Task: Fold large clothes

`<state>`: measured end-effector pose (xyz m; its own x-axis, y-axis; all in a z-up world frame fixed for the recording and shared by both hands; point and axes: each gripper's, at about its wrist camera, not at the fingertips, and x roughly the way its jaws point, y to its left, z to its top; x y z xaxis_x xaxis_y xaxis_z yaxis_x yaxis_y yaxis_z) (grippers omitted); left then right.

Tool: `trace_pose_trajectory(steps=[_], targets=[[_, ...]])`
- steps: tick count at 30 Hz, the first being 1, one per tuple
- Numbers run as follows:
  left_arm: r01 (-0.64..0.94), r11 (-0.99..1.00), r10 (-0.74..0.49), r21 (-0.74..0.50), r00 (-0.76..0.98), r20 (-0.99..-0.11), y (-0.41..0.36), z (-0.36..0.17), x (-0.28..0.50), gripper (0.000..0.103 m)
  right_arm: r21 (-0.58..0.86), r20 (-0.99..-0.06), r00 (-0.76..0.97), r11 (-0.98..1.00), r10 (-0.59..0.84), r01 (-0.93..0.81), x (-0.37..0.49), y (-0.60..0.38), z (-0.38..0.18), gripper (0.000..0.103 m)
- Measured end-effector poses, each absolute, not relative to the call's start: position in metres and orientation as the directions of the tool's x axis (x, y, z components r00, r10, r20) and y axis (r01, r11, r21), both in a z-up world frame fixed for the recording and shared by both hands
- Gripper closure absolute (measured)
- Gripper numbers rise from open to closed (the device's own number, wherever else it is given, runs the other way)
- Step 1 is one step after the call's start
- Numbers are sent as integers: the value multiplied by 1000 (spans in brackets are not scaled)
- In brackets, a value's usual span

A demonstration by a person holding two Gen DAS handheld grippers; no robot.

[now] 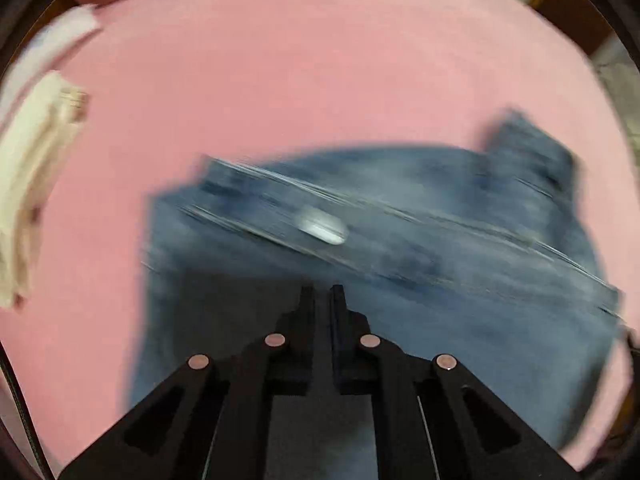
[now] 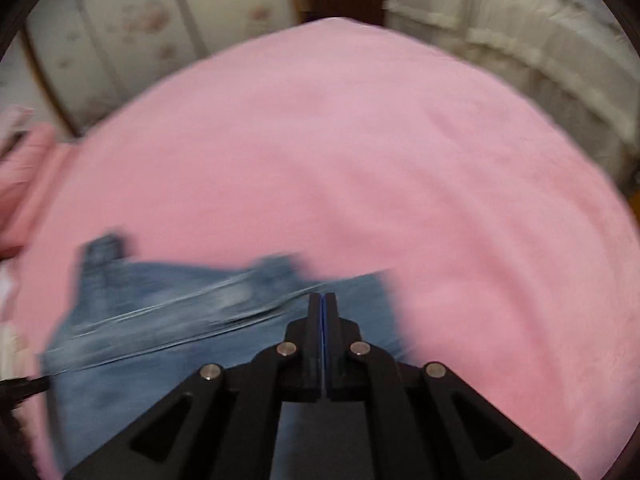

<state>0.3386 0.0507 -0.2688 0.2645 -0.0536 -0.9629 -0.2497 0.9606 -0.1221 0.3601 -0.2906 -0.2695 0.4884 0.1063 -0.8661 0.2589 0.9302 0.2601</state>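
A pair of washed blue jeans (image 1: 400, 240) lies crumpled on the pink bed cover (image 1: 280, 80), blurred by motion, with a metal button (image 1: 322, 230) showing. My left gripper (image 1: 322, 290) points down into the denim near the waistband, its jaws almost together and pinching cloth. In the right wrist view the jeans (image 2: 168, 320) stretch left from my right gripper (image 2: 323, 296). That gripper is shut at the garment's far edge, with a thin blue strip showing between its pads. The pink cover (image 2: 400, 160) fills the view beyond.
A cream folded cloth (image 1: 32, 200) lies at the bed's left side. Pink bedding (image 2: 24, 184) is bunched at the left. A cream quilted piece (image 2: 520, 60) and a floral panel (image 2: 140, 20) stand past the bed's far edge. A dark object (image 2: 20, 390) pokes in at left.
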Motion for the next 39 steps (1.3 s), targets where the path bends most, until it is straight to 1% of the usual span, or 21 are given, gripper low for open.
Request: trace_pose_trajectory(steps=[3,6,9,12,13,14,15,16,17,18,19,21,22,23,24,27,29,32,35,38,39], targets=[[-240,926,-235,-290,236,-943,8,-275,320,99,467,-821,440,871,364,150,343,-238,-273,103],[-298,902,-272,-313,171,-947,-27,-292,303,99,603,-781,315,784,540,151,324,-179,-297,103],[-302,910,-236,-284,185,-954,-37,-295,295,99,598,-793,217,795,569,102,307,-146,-312,103],[-276,939,-157,-206,188,-969,-21,-299,293,99,574,-803,172,818,570,-30,288,-162,-317,103],[-278,945,-117,-171,200,-973,-2,-298,288,100,557,-812,176,829,557,-53,282,-176,-316,103],[-280,941,-134,-190,210,-968,13,-298,285,102,518,-836,181,854,518,-48,274,-199,-316,103],[-287,933,-156,-217,220,-963,31,-297,280,102,537,-826,200,843,527,-4,263,-236,-315,103],[-301,942,-90,-150,207,-974,46,-292,280,101,503,-849,209,863,485,41,251,-256,-313,103],[-321,947,54,-1,162,-985,62,-292,278,98,498,-855,217,862,470,94,244,-283,-314,103],[-333,940,123,72,136,-983,76,-294,275,98,365,-923,194,916,333,164,232,-311,-314,103],[-362,927,147,95,118,-982,92,-297,271,97,265,-955,191,943,227,202,223,-333,-314,103],[-426,899,148,102,76,-986,121,-302,264,94,350,-928,234,890,289,293,200,-379,-313,103],[-441,890,160,119,56,-986,128,-302,262,94,127,-986,146,925,78,357,195,-388,-313,103],[-451,882,177,140,41,-983,133,-298,262,95,11,-996,88,930,-22,367,193,-391,-315,103],[-455,880,173,133,47,-984,133,-293,260,95,5,-996,80,919,-29,395,188,-401,-314,103],[-429,900,124,72,94,-988,117,-275,254,95,110,-985,168,859,28,500,179,-412,-295,103],[-396,918,68,17,117,-991,99,-268,247,95,164,-975,209,862,69,480,180,-403,-283,103],[-339,936,-58,-99,128,-990,65,-266,224,95,272,-948,269,875,172,400,188,-367,-268,103],[-272,940,-183,-203,99,-978,16,-276,207,95,424,-891,293,864,346,270,202,-314,-261,103],[-210,945,-252,-252,29,-967,-47,-291,196,95,570,-815,209,812,540,126,223,-236,-270,103],[-195,947,-263,-257,-4,-965,-61,-297,194,95,606,-793,171,787,585,117,224,-216,-276,103]])
